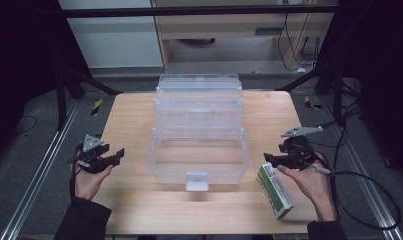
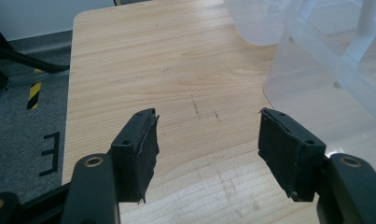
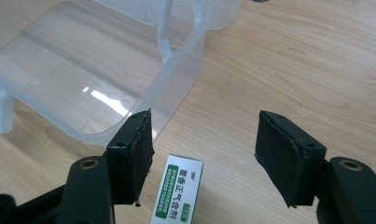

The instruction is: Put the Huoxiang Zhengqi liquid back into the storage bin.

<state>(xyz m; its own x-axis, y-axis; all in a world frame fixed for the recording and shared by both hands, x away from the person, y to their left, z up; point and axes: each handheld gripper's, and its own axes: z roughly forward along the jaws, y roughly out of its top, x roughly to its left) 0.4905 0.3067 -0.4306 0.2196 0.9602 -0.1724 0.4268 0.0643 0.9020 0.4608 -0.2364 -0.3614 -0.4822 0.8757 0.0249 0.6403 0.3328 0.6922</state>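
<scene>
One left gripper [image 1: 120, 152], fingers [image 2: 139, 147] spread wide and grasping nothing, hovers near the left edge of the worktop [image 1: 134, 210]. One clear tiered storage box [image 1: 198, 135], its trays empty, stands at mid-worktop. One green-and-white carton [image 1: 274, 190] lies near the right front corner, below the right gripper [image 1: 265, 158], whose fingers [image 3: 288, 154] are likewise released.

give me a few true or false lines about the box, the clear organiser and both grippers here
1. The small green and white cardboard box lies on the wooden table. True.
2. The right gripper is shut on the box. False: its jaws stand open, box loose below them.
3. The clear plastic tiered organiser stands mid-table, open. True.
4. The left gripper holds a cloth. False: open jaws, bare wood between.
</scene>
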